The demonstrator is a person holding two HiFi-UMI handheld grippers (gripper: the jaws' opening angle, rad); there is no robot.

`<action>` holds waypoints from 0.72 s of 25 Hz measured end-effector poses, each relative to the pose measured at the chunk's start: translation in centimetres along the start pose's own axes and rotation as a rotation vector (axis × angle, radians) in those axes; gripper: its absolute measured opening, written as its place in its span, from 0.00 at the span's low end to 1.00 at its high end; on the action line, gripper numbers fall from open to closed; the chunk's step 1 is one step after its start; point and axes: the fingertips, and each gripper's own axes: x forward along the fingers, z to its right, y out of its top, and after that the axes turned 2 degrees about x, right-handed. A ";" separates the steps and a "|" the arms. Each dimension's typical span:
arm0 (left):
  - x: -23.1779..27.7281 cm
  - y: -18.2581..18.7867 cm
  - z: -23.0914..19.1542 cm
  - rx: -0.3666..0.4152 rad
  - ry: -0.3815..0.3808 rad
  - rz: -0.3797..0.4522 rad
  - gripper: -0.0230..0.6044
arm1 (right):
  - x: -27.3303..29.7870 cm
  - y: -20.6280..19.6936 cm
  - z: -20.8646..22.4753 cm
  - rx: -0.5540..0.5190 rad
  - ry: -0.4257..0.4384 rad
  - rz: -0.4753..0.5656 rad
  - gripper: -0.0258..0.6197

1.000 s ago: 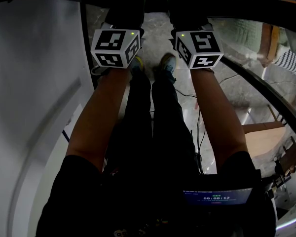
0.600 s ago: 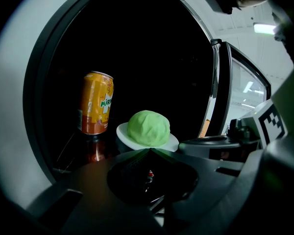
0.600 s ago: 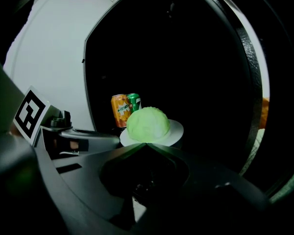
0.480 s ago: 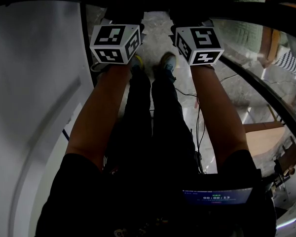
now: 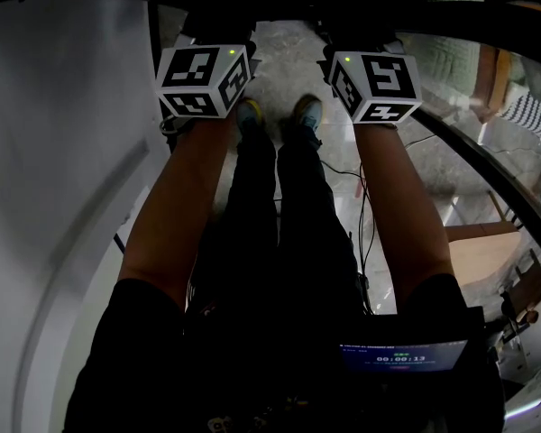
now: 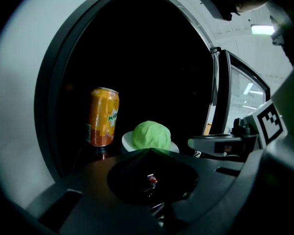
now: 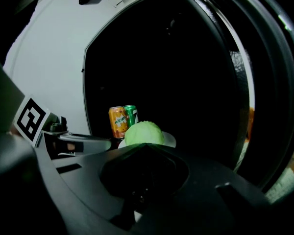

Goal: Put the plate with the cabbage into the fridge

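Tongs: my left tongs (image 6: 149,151) and right tongs (image 7: 144,145) both pinched together, gripping nothing | plate (image 6: 126,141) with cabbage (image 6: 152,135) sits inside fridge (image 6: 137,58), 12 o'clock | orange can (image 6: 102,116) at its 10 o'clock

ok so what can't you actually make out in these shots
- Jaws of the left gripper and right gripper: in each gripper view they are lost in the dark housing, so open or shut is unclear.
- Plate: its near rim is hidden behind that housing, so contact with the jaws is unclear. The head view cuts it off at the top edge.
- Fridge interior: black in both gripper views, no shelves visible.
- Green can: label too small to read in the right gripper view.
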 end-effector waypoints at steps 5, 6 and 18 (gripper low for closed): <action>-2.3 3.6 -0.1 0.056 0.011 0.056 0.04 | -2.1 3.0 0.8 -0.010 -0.034 0.043 0.04; -2.9 4.0 0.2 0.070 0.012 0.067 0.04 | -2.7 3.4 0.9 -0.012 -0.043 0.050 0.04; -8.3 8.6 3.2 0.102 -0.011 0.136 0.04 | -7.8 6.4 -1.1 -0.040 -0.051 0.060 0.04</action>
